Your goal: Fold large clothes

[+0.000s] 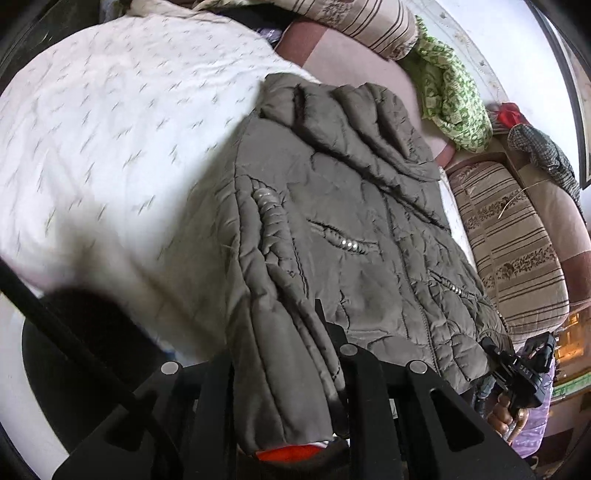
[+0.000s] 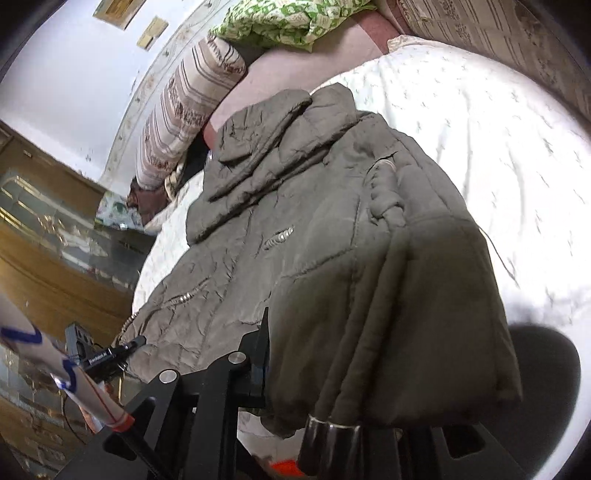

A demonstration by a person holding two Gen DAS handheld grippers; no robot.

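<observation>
Two grippers are at work on one grey-green padded jacket [image 1: 343, 236]. The left gripper [image 1: 291, 402] has its black fingers [image 1: 364, 391] closed tight on a bunched sleeve fold at the jacket's near hem; an orange lining patch shows at the bottom of that fold. In the right wrist view, the right gripper [image 2: 332, 373] is likewise closed on thick folded layers of the same jacket [image 2: 314, 236], with one black finger [image 2: 258, 354] pressed flat against the fabric and the other hidden under the cloth, so both claws hold the garment at its lower edge.

From the claws the jacket runs away up the bed, front side up, its hood [image 1: 354, 122] crumpled at the far end. It lies on a white quilt [image 1: 110, 140] speckled with small grey marks, which fills the left half of the left view. Beyond the hood a green-and-white patterned cloth [image 1: 450, 99] is heaped against the wall, next to a striped bolster cushion [image 1: 358, 26]. A second striped cushion [image 1: 513, 247] lies along the jacket's far side. In the left view the other handheld device [image 1: 517, 373] shows at the jacket's right corner. A wooden cabinet with glass doors [image 2: 44, 236] stands off to the side in the right view, blurred.
</observation>
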